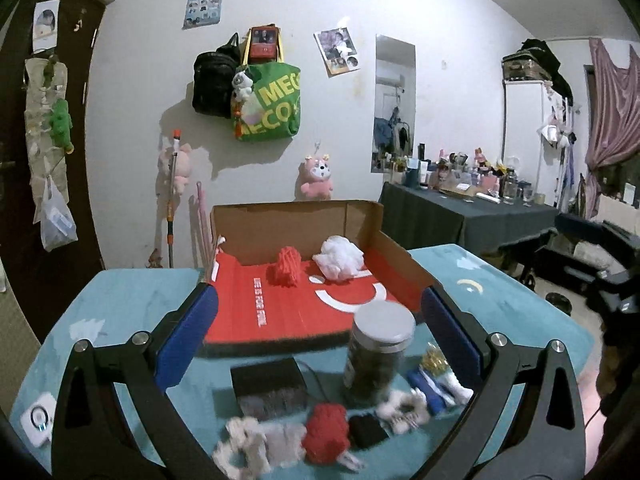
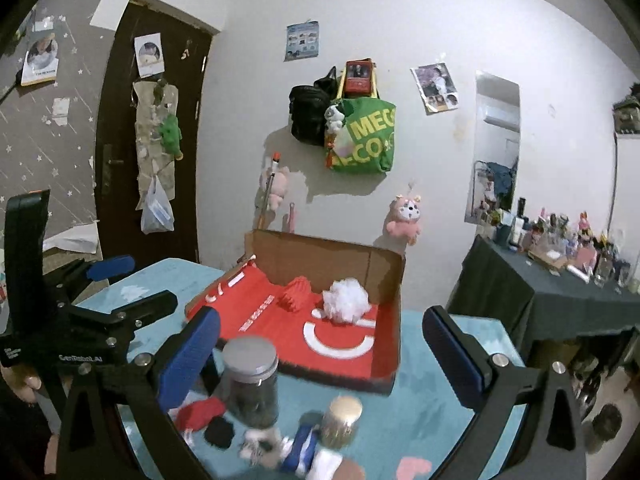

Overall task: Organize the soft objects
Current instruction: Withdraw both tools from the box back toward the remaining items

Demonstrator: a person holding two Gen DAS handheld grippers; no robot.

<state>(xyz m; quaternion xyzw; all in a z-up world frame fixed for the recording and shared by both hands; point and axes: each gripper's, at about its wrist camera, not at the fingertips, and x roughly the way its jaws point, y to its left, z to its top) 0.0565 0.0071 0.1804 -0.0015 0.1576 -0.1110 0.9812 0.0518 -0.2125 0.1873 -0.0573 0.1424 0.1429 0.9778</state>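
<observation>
left tongs (image 1: 318, 332) standing spread wide, gripping nothing | right tongs (image 2: 320, 348) likewise gaping, empty | jar (image 1: 378, 354) standing between both pairs of fingers | red knit (image 1: 326, 432), black pad (image 1: 368, 430), white fluff (image 1: 256, 444) lying near on teal table (image 1: 120, 292) | red ball (image 1: 286, 266), white puff (image 1: 340, 258) sitting in box (image 1: 296, 228) beyond

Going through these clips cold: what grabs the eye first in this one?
The open cardboard box with its bright red lining, mid-table, holding a red knitted piece and a white fluffy pouf. Nearer the camera sits a grey-lidded jar among scattered soft items, framed by the open left gripper. Behind, a green tote bag hangs on the wall.
</observation>
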